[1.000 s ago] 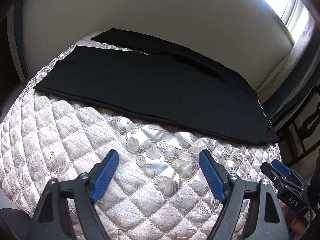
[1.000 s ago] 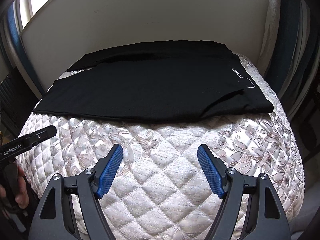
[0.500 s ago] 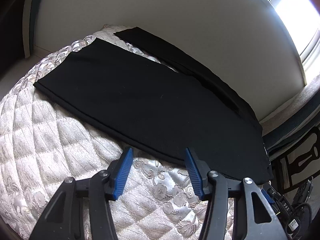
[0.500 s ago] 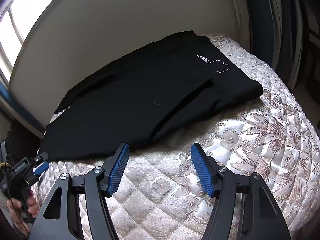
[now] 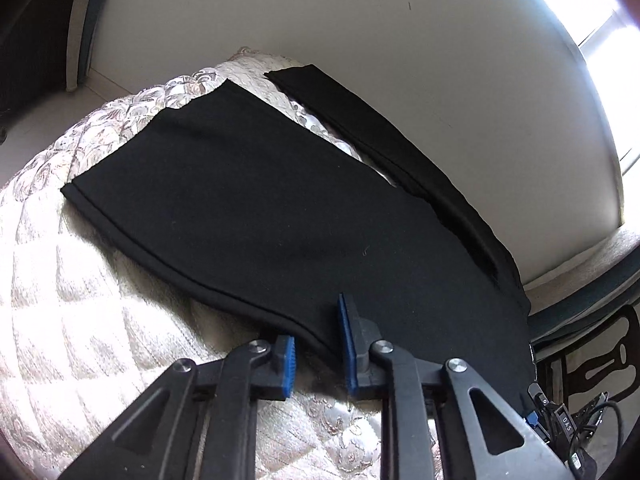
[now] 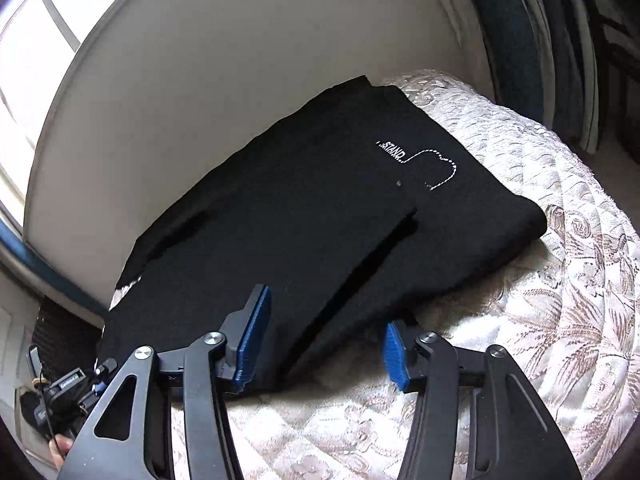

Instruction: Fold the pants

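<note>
Both claws have moved in to the black pants (image 5: 280,208) on the quilted bed (image 5: 60,320), jaws closing: left claw (image 5: 318,344) straddles the near hem, right claw (image 6: 320,344) the lower-centre edge, neither yet clenched.

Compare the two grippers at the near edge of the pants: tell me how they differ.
The left gripper has the narrower gap, its jaws around the hemmed edge of the black pants; the right gripper stands wider, straddling a thicker, overlapped part of the edge. Both have just been closing with the near edge between their blue pads, over the quilted mattress; a firm pinch is not yet plain.
</note>
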Tool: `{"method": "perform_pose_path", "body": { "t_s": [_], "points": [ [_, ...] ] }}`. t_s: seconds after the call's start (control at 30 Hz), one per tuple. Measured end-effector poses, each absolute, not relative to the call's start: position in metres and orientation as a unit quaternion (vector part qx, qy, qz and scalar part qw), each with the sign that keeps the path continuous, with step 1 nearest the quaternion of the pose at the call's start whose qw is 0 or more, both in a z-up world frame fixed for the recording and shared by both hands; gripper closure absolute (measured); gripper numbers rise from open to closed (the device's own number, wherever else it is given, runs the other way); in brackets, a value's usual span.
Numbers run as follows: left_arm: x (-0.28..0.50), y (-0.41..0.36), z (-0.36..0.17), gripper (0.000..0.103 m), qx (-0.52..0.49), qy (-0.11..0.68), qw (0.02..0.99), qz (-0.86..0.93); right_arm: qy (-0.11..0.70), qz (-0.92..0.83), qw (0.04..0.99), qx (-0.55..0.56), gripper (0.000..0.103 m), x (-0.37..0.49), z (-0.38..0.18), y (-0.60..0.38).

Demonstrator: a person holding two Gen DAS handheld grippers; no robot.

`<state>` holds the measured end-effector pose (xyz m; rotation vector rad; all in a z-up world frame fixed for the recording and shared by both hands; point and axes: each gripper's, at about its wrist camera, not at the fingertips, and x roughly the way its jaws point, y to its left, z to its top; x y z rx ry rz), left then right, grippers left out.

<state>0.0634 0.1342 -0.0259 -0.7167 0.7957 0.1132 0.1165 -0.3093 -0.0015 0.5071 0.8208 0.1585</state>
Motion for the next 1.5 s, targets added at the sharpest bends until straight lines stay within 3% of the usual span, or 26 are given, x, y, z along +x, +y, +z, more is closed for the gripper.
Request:
{"method": "perform_pose_path", "body": {
  "t_s": [0.1,0.2,0.4,0.87,1.23,1.27,1.37,1.5],
  "points": [
    [0.068,0.136,-0.025,0.091,-0.333,0.381,0.860,0.062,0.396,0.054,0.881,0.253,0.084,0.122,-0.004,-0.319],
    [0.071,0.138,-0.024,0.097,-0.327,0.385,0.860,0.067,0.393,0.059,0.875,0.278,0.093,0.124,-0.008,-0.330],
    [0.063,0.143,-0.013,0.098,-0.322,0.386,0.862,0.068,0.374,0.055,0.884,0.276,0.101,0.111,0.006,-0.335],
    [0.016,0.152,0.004,0.098,-0.305,0.392,0.867,0.050,0.377,0.062,0.880,0.283,0.102,0.047,0.029,-0.357],
    [0.002,0.144,-0.016,0.098,-0.268,0.426,0.863,0.040,0.430,0.039,0.844,0.317,0.100,0.018,-0.001,-0.379],
    [0.003,0.144,-0.015,0.096,-0.265,0.425,0.865,0.041,0.435,0.040,0.840,0.322,0.098,0.025,-0.003,-0.380],
    [0.004,0.146,-0.013,0.090,-0.274,0.417,0.866,0.045,0.426,0.020,0.849,0.313,0.075,0.026,0.006,-0.381],
    [-0.002,0.158,-0.014,0.078,-0.292,0.398,0.866,0.078,0.415,0.014,0.843,0.343,0.074,0.027,0.001,-0.390]
  ]
}}
